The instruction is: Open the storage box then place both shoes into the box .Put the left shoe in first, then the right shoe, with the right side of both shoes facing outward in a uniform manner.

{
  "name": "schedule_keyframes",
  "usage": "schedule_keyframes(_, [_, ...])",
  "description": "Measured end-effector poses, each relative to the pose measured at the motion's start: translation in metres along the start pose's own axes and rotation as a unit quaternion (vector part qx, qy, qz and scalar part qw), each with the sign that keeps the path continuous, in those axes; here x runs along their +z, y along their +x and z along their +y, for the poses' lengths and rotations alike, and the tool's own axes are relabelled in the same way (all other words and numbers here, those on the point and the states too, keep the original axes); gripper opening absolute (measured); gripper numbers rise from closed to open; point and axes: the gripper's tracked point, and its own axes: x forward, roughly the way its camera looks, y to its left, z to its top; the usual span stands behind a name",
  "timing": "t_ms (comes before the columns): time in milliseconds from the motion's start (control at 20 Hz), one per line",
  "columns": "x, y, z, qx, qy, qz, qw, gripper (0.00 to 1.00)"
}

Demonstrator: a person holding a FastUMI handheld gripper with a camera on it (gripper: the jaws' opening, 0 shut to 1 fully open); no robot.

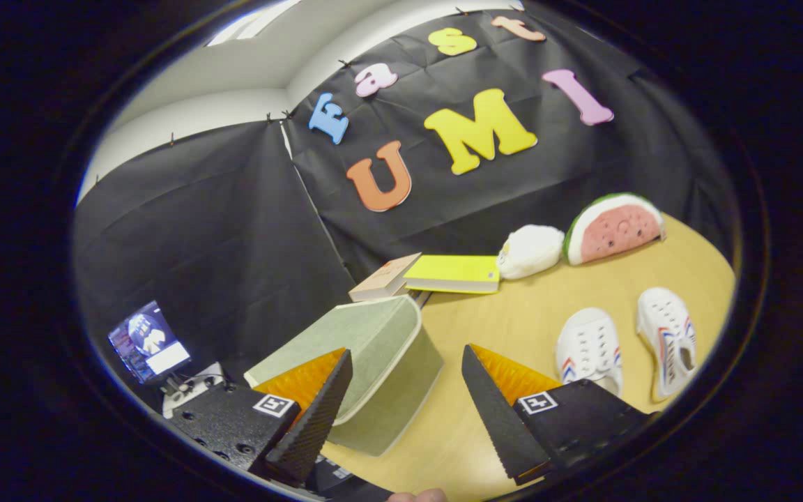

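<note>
The gripper [401, 411] hangs wide open and empty over the storage box [373, 362] (lid seemingly closed), both shoes [590, 348] waiting on the table [485, 321] beyond the right finger, so opening comes first, likely gripping the lid's edge.

One gripper [401, 394] is recorded, its two fingers [314, 411] parted with nothing held between them. Counted on the one wooden table [485, 328] are one grey-green storage box [373, 362] with its lid closed, two white shoes [588, 348] [668, 340], two books [454, 273] [382, 277], one white plush item [530, 249] and one watermelon-slice plush [614, 226]. One small screen [147, 341] is noted beyond the table's edge, beside the box.
</note>
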Motion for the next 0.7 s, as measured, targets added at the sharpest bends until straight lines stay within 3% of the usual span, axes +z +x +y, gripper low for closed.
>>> schedule_keyframes(350, [-0.034, 0.033, 0.032, 0.103, 0.103, 0.088, 0.985, 1.0])
schedule_keyframes(700, [-0.041, 0.055, 0.041, 0.164, 0.211, 0.134, 0.954, 1.0])
